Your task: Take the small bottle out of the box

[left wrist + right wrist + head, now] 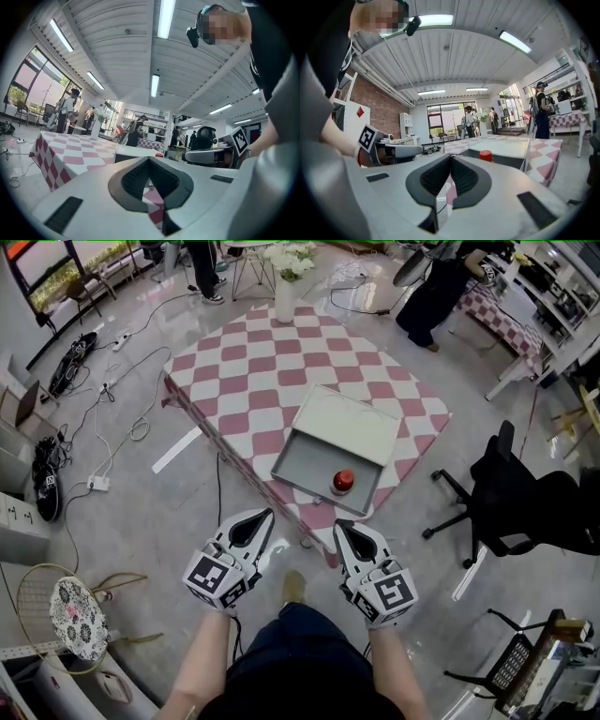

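A: Where is the small bottle?

B: The small bottle (343, 481) stands upright in the near right corner of the open grey box (309, 463), which sits on the pink-and-white checked table (272, 381). The head view shows the whole bottle. The right gripper view shows only its red cap (486, 155) above the box wall.

A: And the grippers?

B: The left gripper (263, 517) and the right gripper (341, 527) hang side by side, short of the table. Both have their jaws together and hold nothing. The box sits at the table's near edge. Grey floor (187, 521) lies between it and the grippers, and a black chair (511, 488) stands well apart to the right.
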